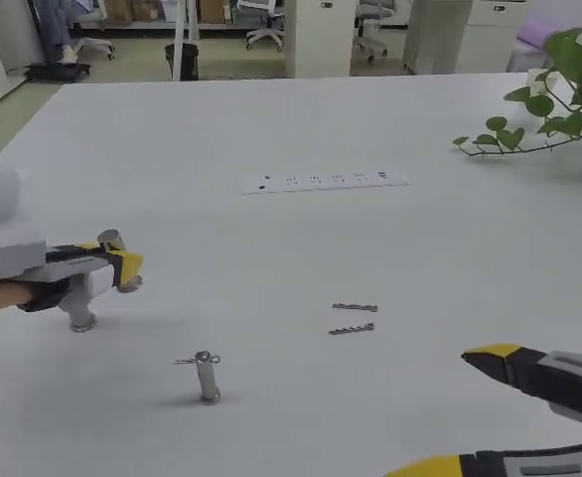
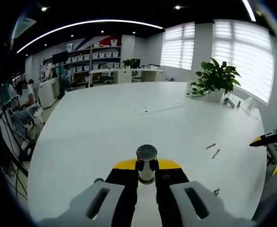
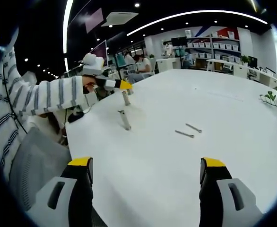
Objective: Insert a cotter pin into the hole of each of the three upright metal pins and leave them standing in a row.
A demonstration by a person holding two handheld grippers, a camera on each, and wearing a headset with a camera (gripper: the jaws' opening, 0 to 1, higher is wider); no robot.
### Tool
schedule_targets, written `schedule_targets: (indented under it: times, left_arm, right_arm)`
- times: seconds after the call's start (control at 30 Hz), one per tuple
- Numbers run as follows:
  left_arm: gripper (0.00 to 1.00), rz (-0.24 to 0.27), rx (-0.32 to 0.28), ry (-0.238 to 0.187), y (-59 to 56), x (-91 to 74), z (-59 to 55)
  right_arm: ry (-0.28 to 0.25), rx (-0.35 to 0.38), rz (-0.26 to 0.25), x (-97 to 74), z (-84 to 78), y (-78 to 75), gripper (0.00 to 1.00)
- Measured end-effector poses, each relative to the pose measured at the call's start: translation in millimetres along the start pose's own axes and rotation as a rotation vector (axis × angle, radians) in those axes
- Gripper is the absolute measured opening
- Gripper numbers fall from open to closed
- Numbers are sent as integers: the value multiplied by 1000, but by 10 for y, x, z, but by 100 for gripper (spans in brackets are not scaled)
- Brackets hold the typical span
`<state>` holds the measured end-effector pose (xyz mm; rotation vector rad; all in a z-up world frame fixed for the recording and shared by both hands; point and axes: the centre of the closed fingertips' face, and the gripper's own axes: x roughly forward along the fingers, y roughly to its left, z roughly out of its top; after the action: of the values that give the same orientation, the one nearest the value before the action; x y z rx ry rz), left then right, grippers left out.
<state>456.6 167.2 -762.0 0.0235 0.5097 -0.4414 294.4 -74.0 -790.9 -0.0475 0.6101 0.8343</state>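
My left gripper [image 1: 122,264] is at the table's left, shut on a metal pin [image 1: 111,239] whose round head stands between the yellow tips [image 2: 146,163]. Just below it a second pin [image 1: 80,319] stands on the table, its top hidden by the gripper. A third pin [image 1: 208,376] stands upright nearer the middle with a cotter pin through its hole [image 3: 125,119]. To its right lie two loose cotter pins [image 1: 355,307] [image 1: 352,329], side by side. My right gripper [image 1: 455,412] is at the bottom right, open and holding nothing [image 3: 147,165].
A white power strip [image 1: 323,181] lies across the middle of the white table [image 1: 271,129]. A potted plant [image 1: 559,89] leans in at the far right. Office chairs and desks stand beyond the far edge. A striped sleeve [image 3: 39,99] holds the left gripper.
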Motion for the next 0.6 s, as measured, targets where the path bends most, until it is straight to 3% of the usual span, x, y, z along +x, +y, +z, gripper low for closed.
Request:
schedule_targets:
  times: [0.3,0.43,0.6]
  left_arm:
    - [11,-57,3,22,-315,-250,106]
    - [11,-48,-45,26,-396,-367,188]
    - [11,-63,-65,4,-518,-487,284]
  right_arm:
    - [-13,3,18,30,17,48,100]
    - [-29,0,17,33,51,53,100]
    - [-36,-2,17,29,68,59,100]
